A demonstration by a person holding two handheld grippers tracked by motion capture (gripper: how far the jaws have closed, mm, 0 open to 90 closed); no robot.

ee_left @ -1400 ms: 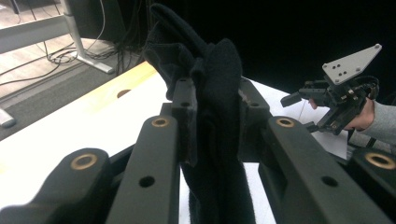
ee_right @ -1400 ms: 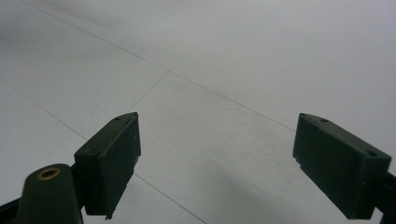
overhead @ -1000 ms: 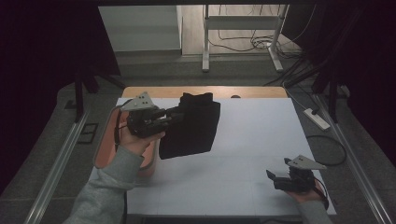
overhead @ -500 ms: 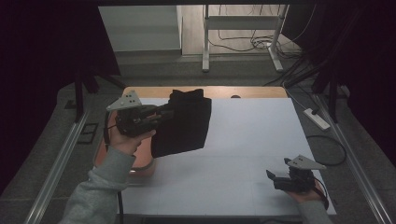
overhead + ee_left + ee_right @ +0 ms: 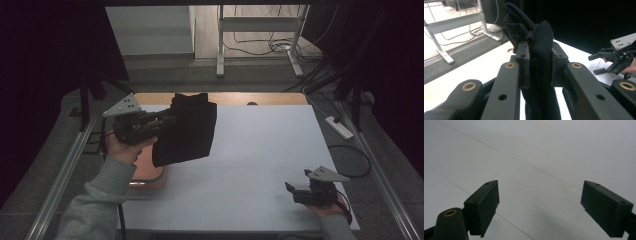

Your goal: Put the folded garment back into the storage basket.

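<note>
While the left gripper is clamping its two black fingers onto a bunched fold of the black fleece cloth, the grip is looking sound: in the left gripper view the fabric is squeezed between both pads and a tuft is standing up past the tips. That pinch is holding the cloth by its upper edge, so the rest is hanging down in a loose sheet above the left part of the white desk (its lower corner is hovering over the desk, just beside the orange-brown tray at the left edge, and whether it is brushing the surface I cannot tell).

To do this carrying step well, I judge that the hand should be keeping the pinch firm and the gripper level, lifting enough for the hanging hem to pass the tray rim without dragging. A soft fabric like this is likely to swing and unfold, so slow, even travel is serving better than a quick sweep.

Farther out, the right gripper is resting low at the near right corner of the desk, well apart from the cloth, its fingers spread wide over bare surface and holding nothing. It is placed to take a free corner if spreading or folding is meant.
</note>
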